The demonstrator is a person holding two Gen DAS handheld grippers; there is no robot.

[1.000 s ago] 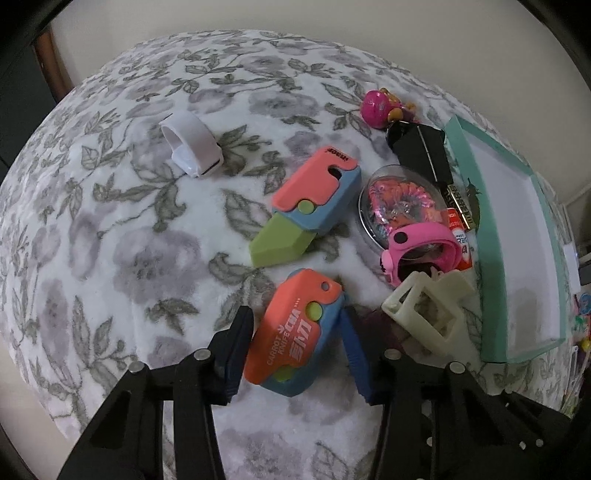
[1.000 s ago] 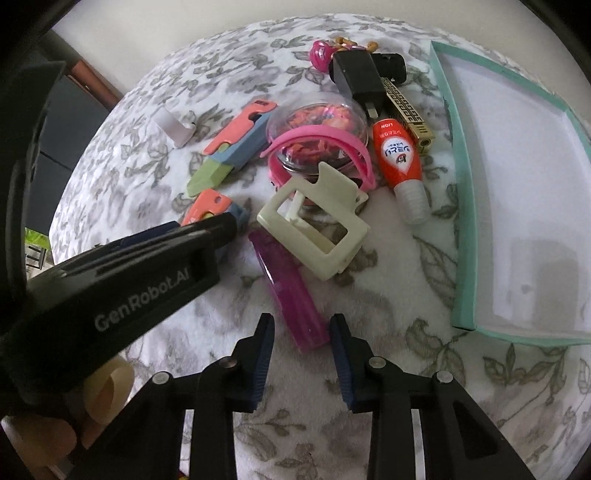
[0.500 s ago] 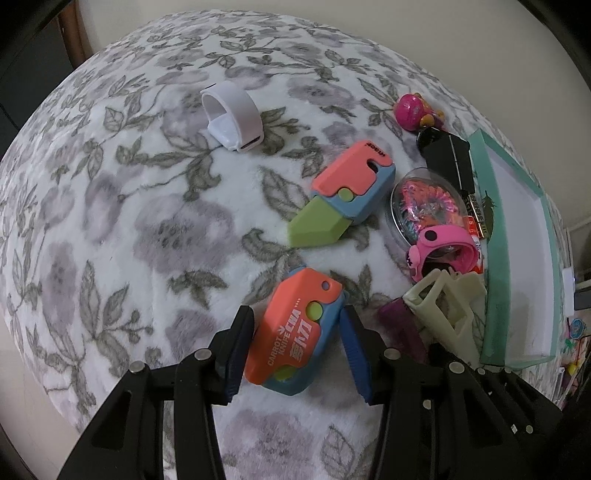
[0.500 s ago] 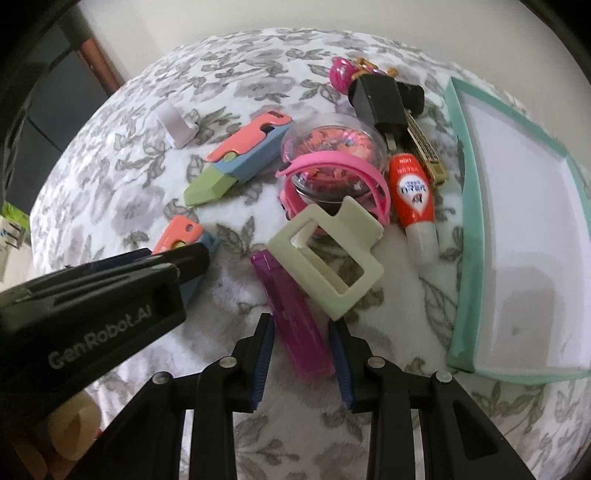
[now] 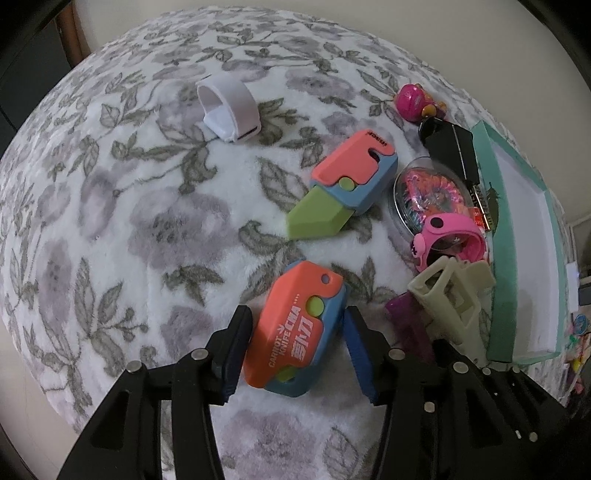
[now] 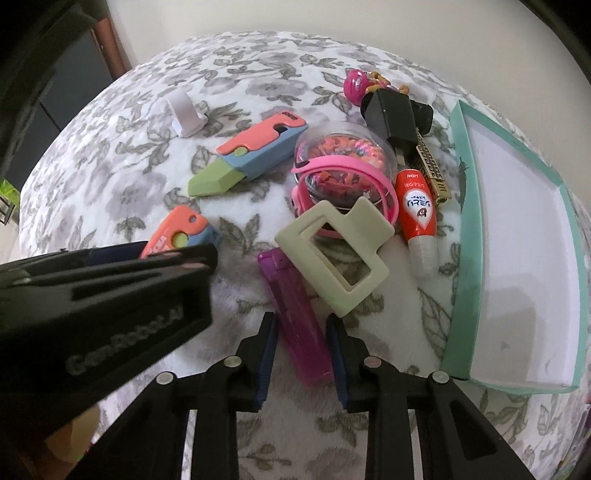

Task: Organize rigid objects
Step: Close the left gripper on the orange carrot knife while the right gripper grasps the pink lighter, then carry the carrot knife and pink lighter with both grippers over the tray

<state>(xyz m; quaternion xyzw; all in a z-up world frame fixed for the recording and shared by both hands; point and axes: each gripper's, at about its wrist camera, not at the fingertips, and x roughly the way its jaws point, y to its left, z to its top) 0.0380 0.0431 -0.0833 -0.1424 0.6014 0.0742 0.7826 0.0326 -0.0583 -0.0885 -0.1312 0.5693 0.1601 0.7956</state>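
Between the right gripper's (image 6: 301, 345) closing, not-yet-touching pads lies a translucent purple lighter (image 6: 293, 319).

Beneath everything we see a white fleece blanket (image 5: 110, 221) printed with grey flowers and olive leaves, spread over a rounded surface. Behind it stands a plain cream wall (image 5: 406, 33); to the left we make out a dark cabinet (image 6: 55, 81) with a brown wooden edge (image 6: 114, 51), and small colourful clutter (image 5: 576, 332) at far right, too blurred to identify
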